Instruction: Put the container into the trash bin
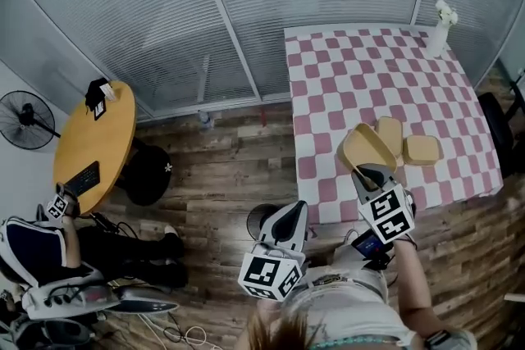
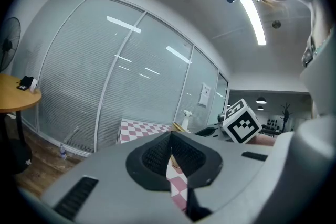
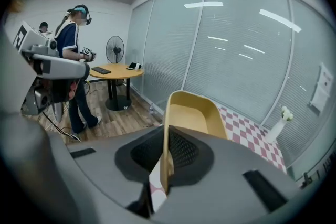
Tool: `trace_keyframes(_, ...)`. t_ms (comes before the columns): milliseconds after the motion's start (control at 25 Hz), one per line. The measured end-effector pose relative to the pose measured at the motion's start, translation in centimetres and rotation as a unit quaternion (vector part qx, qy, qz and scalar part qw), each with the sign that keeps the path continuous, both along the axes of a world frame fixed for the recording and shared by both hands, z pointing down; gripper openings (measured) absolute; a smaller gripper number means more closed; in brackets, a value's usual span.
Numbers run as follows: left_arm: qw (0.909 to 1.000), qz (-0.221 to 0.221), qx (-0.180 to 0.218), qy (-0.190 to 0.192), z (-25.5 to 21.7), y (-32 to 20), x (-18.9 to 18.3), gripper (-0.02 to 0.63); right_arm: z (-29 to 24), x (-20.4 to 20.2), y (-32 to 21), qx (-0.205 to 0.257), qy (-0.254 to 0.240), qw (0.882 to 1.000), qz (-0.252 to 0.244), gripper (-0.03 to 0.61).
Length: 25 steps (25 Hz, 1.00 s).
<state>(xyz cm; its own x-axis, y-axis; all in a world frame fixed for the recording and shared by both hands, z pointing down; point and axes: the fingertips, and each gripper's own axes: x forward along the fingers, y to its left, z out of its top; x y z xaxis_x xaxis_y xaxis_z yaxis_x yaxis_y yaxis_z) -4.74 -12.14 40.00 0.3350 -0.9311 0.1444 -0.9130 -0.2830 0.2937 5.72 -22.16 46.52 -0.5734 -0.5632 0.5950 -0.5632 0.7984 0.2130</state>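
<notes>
- Table (image 1: 328,86), pink-and-white checked cloth: a tan container (image 1: 390,133) and a second container (image 1: 422,149) lie side by side near the front edge; a white vase (image 1: 439,33) stands upright at the far right corner.
- Round wooden table (image 1: 98,135): keyboard (image 1: 82,179); small black-and-white item (image 1: 100,94) at the far edge.
- Wood floor (image 1: 230,168): fan (image 1: 27,120) at left; bottle (image 1: 205,121) by the glass wall.

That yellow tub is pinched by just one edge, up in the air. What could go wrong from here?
1. The right tool grips the yellow container by one thin wall only, so it might twist or slip out while being carried.
2. The two other containers lie close by on the checkered table; a low swing could knock them.
</notes>
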Motion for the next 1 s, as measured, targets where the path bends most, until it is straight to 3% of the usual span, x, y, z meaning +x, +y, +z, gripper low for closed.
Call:
trace_keyframes(520, 0.9982, -0.044, 0.039, -0.012, -1.7, 0.2, -4.1, 0.006, -7.1, -7.6, 2.7, 0.048, -0.075, 0.993, -0.072, 0.015)
trace_keyframes(1000, 0.9939, -0.095, 0.047, -0.031, -2.7, 2.2, -8.3, 0.006, -10.7, -14.6, 6.0, 0.076, -0.151, 0.972, -0.16, 0.015)
